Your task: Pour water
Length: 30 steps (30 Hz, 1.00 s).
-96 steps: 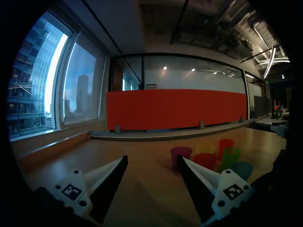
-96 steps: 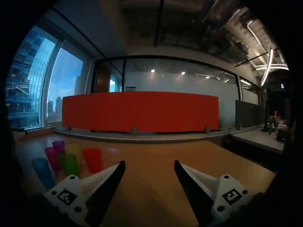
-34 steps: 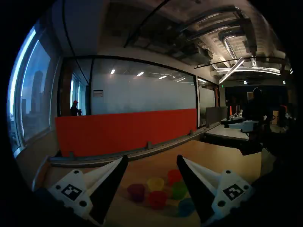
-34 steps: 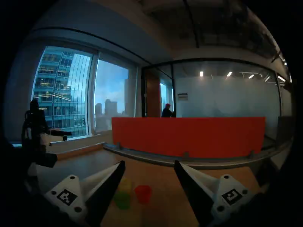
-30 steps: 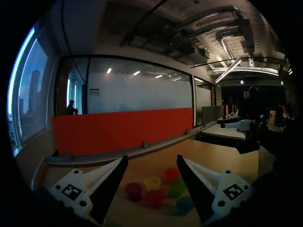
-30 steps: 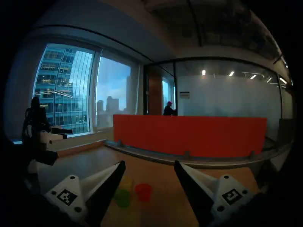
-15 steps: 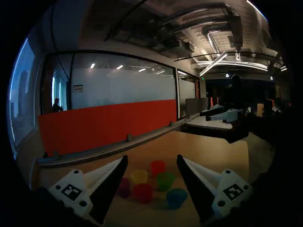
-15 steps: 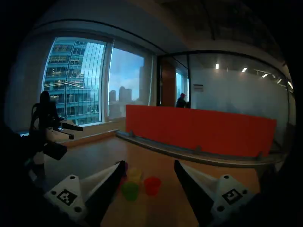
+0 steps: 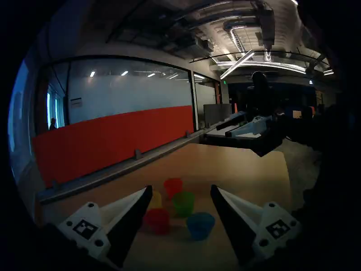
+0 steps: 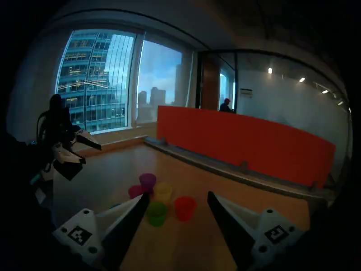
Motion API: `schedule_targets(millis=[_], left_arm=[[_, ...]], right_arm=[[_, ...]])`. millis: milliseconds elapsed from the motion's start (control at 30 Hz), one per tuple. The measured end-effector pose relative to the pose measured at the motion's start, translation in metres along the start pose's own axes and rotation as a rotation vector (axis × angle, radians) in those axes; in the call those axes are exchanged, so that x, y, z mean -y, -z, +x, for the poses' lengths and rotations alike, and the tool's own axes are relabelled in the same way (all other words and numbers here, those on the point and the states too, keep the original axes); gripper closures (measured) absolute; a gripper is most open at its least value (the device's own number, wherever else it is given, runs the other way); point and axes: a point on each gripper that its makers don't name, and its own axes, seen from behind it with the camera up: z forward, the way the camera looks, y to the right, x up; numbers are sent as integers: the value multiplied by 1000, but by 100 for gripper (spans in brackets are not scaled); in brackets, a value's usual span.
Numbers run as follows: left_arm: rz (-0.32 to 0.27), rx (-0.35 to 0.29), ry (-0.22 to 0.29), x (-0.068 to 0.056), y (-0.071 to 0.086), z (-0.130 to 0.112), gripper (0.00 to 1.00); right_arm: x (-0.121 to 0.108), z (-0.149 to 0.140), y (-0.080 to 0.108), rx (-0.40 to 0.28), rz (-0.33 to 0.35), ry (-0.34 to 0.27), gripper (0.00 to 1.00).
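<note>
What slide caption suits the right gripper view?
Open right gripper facing a cluster of coloured cups on a wooden table.

The left gripper view is taken from low above the tabletop (image 9: 243,171), looking forward between its own fingers (image 9: 128,217) at a near cluster of coloured cups (image 9: 184,203), with a red partition (image 9: 113,135) at left and the right gripper (image 9: 221,131) farther off at upper right. The right gripper view is aimed at the same cups from another side, windows (image 10: 99,81) and the left gripper (image 10: 91,154) being seen at left. Cups, tabletop and partition are shared.

White jaws, black inside, square coded tags (image 9: 85,229)
</note>
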Motion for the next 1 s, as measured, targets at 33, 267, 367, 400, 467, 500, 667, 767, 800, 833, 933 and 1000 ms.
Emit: schedule_targets(millis=[33, 267, 367, 400, 467, 500, 667, 767, 800, 833, 933, 1000], left_arm=[[-5, 7, -2, -1, -2, -4, 4], [-33, 62, -12, -11, -12, -33, 4], [-50, 80, -10, -17, -15, -43, 4], [-55, 85, -8, -19, -16, -46, 4], [-66, 94, -3, -22, -18, -52, 4], [-71, 99, -1, -24, -19, -55, 4], [-83, 134, 0, -28, -26, -72, 4], [-88, 155, -3, -31, -29, -82, 4], [-92, 162, -3, -32, -30, -85, 4], [-99, 170, -2, -35, -31, -89, 4], [-117, 193, 0, -41, -35, -100, 4], [-127, 209, 1, -45, -37, -107, 4]], right_arm=[[1, -3, -1, 6, 4, 3, 0], [6, -20, -10, 46, 28, 16, 0], [6, -27, -12, 58, 32, 20, 0], [6, -29, -13, 62, 33, 21, 0], [7, -34, -14, 70, 35, 21, 0], [7, -36, -15, 74, 36, 22, 0], [9, -48, -19, 96, 39, 26, 0], [10, -54, -22, 104, 40, 29, 0], [10, -55, -23, 106, 41, 30, 0], [11, -57, -24, 109, 43, 30, 0], [12, -61, -27, 117, 46, 31, 0], [12, -63, -28, 121, 48, 32, 0]])
